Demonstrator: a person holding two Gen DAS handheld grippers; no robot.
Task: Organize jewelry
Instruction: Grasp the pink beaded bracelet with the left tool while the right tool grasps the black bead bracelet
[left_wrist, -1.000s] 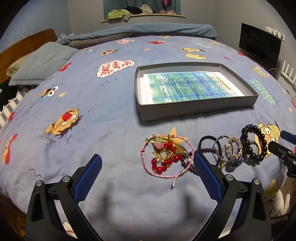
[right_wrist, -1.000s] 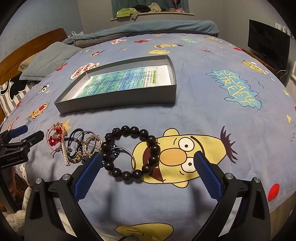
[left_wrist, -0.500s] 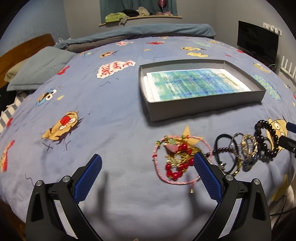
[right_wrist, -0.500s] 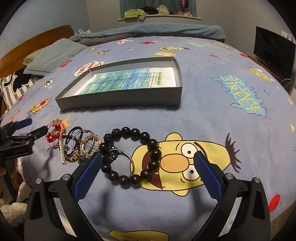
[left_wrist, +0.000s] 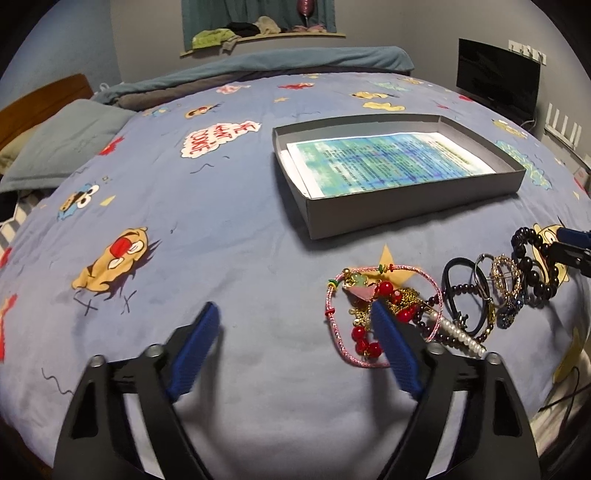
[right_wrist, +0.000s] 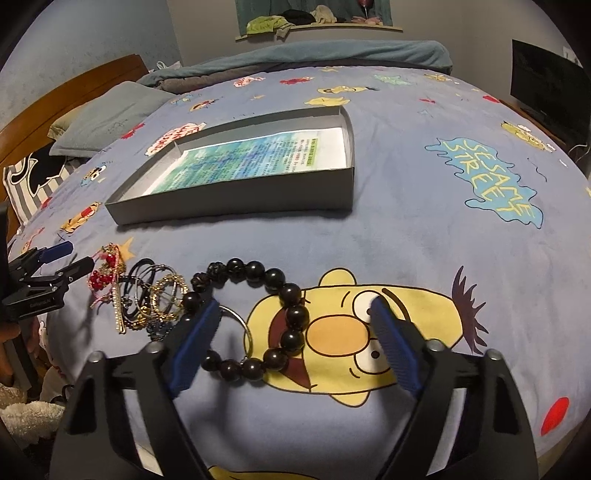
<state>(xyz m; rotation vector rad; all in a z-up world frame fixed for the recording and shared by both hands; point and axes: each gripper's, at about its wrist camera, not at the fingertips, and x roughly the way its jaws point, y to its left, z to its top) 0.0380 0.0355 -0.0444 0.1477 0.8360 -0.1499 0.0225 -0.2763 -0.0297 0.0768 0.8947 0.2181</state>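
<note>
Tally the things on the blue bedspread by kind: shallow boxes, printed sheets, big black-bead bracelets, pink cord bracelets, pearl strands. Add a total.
Grey shallow box: 1
Printed sheet, lying inside the box: 1
Big black-bead bracelet: 1
Pink cord bracelet: 1
Pearl strand: 1
Total: 5

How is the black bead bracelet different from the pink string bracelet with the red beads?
The black bead bracelet is made of big dark round beads all the way round; the pink string bracelet is a thin cord with only a few red beads. The black one lies alone at the right end of the row; the pink one lies at the left end, tangled with gold chain. Both are loops lying flat on the blue bedspread.
</note>
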